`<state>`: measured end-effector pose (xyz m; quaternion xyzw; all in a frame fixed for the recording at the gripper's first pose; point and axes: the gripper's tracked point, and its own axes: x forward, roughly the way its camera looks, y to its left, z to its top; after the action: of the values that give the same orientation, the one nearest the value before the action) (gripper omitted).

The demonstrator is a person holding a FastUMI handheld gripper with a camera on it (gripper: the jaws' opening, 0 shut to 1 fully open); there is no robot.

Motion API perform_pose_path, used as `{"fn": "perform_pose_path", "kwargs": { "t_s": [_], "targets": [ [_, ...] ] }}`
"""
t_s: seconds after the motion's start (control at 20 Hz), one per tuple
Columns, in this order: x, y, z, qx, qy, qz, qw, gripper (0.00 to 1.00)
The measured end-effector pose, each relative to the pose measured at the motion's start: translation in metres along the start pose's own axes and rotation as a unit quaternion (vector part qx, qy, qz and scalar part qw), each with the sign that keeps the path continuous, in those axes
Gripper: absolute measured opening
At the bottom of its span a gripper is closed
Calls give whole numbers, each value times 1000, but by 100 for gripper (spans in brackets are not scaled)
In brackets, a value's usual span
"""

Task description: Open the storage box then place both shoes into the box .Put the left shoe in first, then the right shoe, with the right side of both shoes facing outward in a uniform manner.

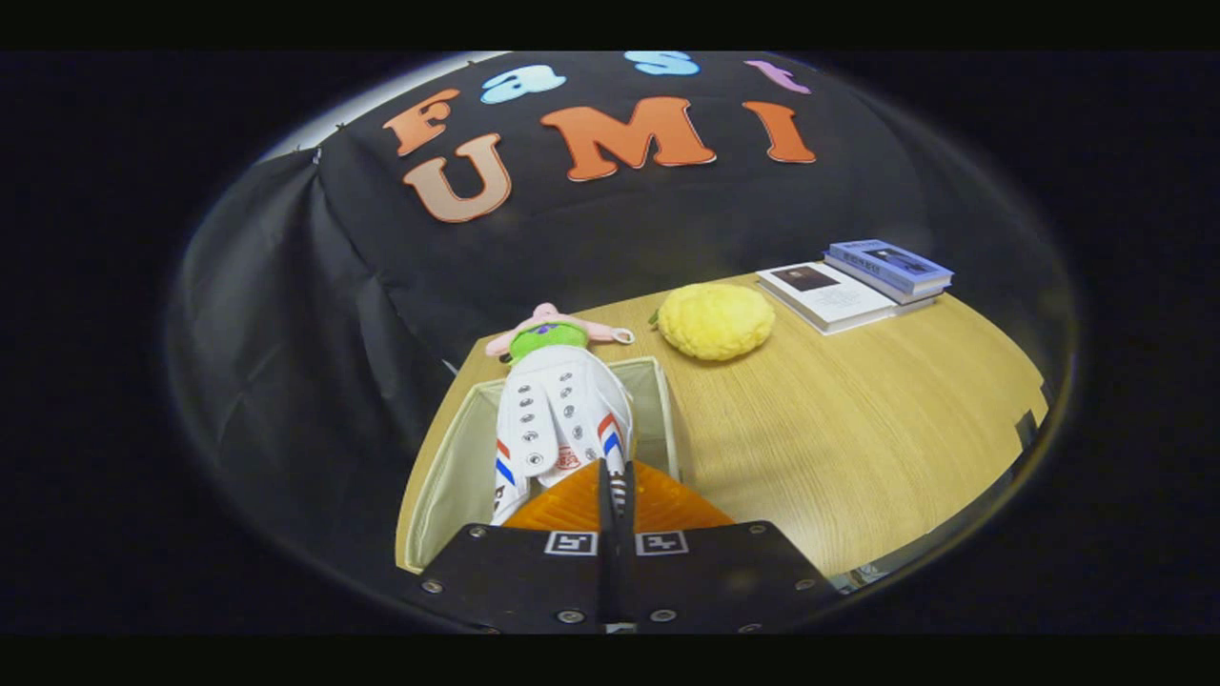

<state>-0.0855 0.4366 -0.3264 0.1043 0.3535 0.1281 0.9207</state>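
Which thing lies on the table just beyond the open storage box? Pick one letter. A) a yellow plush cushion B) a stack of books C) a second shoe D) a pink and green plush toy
D: the pink and green plush toy lies right past the far rim of the storage box, over which the tongs, closed on the white shoe, hold that shoe.

- White lace-up sneaker (562,419) sits inside the open fabric storage box (457,467), just ahead of the gripper (617,486)'s closed-together fingers.
- Pink-and-green plush toy (551,333) lies right behind the box.
- Yellow bumpy cushion (715,320) rests right of the toy.
- Two stacked books (858,283) lie farther right on the wooden table (858,419).
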Motion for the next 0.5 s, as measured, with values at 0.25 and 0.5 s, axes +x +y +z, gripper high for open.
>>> {"fn": "perform_pose_path", "kwargs": {
  "t_s": [0.25, 0.5],
  "targets": [
    [0, -4, -16, -29, 4, -18, 999, 1],
    [-13, 12, 27, -41, -40, 20, 998, 48]
  ]
}}
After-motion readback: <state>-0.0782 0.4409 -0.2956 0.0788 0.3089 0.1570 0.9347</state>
